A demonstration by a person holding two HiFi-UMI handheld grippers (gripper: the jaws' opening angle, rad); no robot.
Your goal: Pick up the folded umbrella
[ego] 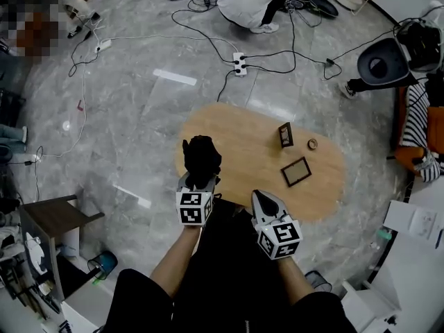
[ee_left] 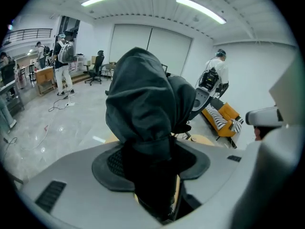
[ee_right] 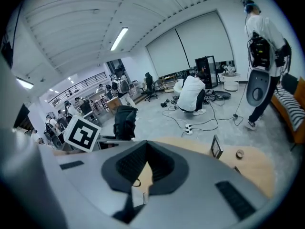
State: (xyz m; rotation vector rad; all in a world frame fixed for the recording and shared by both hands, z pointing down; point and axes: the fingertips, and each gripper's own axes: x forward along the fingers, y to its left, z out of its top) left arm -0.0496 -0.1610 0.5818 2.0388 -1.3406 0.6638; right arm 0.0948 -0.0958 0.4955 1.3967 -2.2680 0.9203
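Left gripper view: left hand-held gripper (ee_left: 152, 165) pinching the folded umbrella (ee_left: 143, 94).
Right hand-held gripper (ee_right: 147, 147): jaws pressed together, empty.
Umbrella's place: held above the wooden surface (ego: 243, 130) (apparently clear of it).
Remaining: seemingly nothing; pickup looks done.

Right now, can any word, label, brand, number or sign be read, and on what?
None can be read.
Left marker cube, right marker cube: black-and-white square patterns, no letters.
White sheets at the head view's right edge: print too small to read.
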